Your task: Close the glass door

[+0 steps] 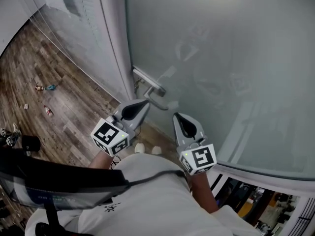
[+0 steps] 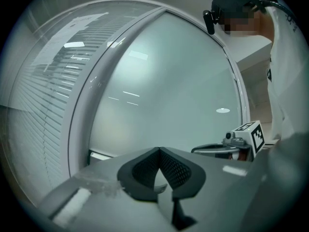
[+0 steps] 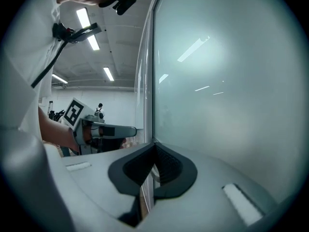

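The wood-plank floor (image 1: pixel 74 112) carries 3 small bits of litter, well apart from each other: a teal-and-orange piece (image 1: pixel 45 87), a reddish scrap (image 1: pixel 48 111), a pale speck (image 1: pixel 26 105) — all toward its left side.

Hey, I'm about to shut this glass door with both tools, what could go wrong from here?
The left tool and right tool are both shut on nothing, so a push on the smooth glass door may slip. The left tool's tip sits close to the handle and the white frame; it might get caught there as the door closes.
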The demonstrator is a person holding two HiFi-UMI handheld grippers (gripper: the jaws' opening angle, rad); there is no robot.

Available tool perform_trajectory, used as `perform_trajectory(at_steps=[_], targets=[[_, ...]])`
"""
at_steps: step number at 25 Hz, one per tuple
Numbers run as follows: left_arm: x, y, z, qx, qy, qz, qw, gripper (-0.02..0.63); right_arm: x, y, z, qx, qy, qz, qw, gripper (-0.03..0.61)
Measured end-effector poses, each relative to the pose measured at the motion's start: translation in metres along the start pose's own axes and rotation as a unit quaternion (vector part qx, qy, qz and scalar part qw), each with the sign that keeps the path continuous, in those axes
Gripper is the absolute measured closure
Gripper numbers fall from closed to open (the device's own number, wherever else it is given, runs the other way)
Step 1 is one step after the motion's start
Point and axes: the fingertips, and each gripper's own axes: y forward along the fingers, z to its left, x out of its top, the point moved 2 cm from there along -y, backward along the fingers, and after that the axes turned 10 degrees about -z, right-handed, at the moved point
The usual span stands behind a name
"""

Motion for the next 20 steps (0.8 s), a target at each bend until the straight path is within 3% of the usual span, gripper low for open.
perform_trajectory(at_steps=[9,20], targets=[[0.000,0.018,0.009,0.017,0.003,-0.003,0.9999,0.609,0.005,0.017,-0.020,0.020,-0.004,-0.004,1.000,0.571],[0.002,0.013,0.021,0.037,0.007,-0.007,0.9993,0.609,-0.007,0.033,-0.012,0.044,-0.011,0.016,0.999,0.571]])
